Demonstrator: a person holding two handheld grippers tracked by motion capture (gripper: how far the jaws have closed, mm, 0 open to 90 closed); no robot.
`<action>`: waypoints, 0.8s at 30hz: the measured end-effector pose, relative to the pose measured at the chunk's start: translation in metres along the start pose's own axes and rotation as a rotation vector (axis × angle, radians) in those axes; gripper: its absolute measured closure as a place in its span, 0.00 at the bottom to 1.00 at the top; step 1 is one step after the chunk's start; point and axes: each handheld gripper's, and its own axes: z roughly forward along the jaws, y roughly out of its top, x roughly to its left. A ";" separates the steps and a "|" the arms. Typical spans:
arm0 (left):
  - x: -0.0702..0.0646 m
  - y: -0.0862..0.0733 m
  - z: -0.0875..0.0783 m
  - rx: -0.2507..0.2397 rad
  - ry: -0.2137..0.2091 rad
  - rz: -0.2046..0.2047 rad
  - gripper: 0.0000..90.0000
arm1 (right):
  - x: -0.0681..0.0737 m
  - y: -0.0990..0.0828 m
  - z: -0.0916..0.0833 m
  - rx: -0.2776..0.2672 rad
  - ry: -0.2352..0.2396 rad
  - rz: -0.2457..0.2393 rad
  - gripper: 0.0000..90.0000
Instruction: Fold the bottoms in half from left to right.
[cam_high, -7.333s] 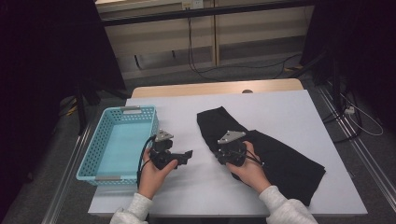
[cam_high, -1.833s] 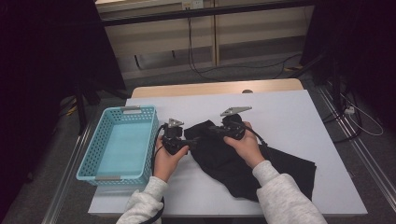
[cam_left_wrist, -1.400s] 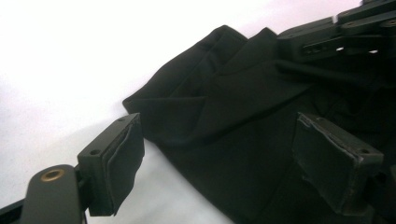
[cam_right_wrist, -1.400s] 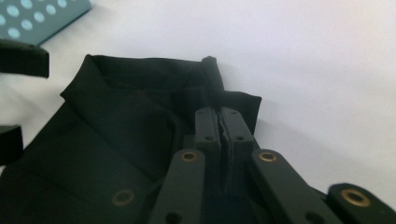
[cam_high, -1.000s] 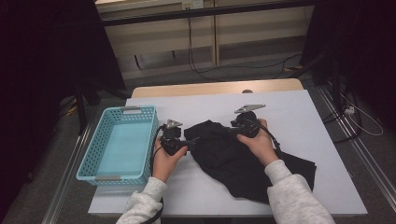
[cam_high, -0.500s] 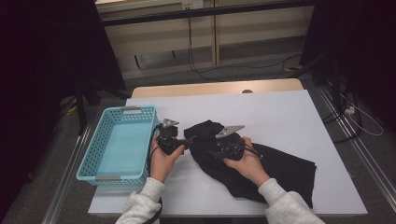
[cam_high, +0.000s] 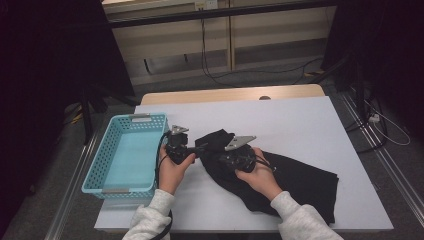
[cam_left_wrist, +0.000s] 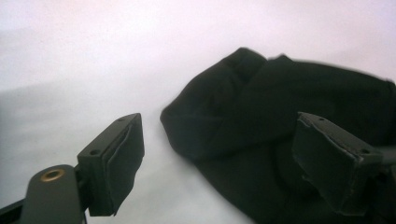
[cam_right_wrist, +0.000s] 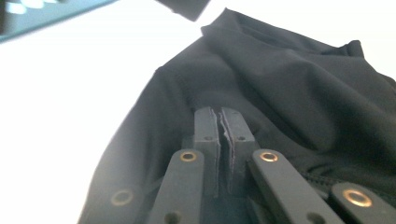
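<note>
Left tool (cam_left_wrist: 219, 163): spread wide over the black garment's (cam_high: 295, 180) folded edge
Right tool (cam_right_wrist: 223, 123): just snapped closed, pinching garment fabric

We see the garment (cam_high: 280, 175) lying on the table (cam_high: 300, 120), spread from the middle toward the right near corner. The basket (cam_high: 125, 150) stands on the table's left part, just left of the left gripper (cam_high: 192, 150), which faces the garment's bunched left end.

Wooden wall panels (cam_high: 200, 45), grey floor (cam_high: 280, 75) with cables, perhaps carpeted.
</note>
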 end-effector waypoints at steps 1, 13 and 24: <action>0.000 0.000 0.000 0.000 0.000 0.000 0.20 | 0.003 0.001 -0.001 -0.007 0.024 -0.010 0.96; 0.004 -0.003 0.009 0.039 -0.042 0.039 0.26 | 0.001 -0.003 -0.024 -0.001 -0.038 0.010 0.49; 0.004 -0.012 0.034 0.119 -0.019 0.068 0.48 | -0.030 -0.025 -0.081 -0.073 -0.122 0.123 0.34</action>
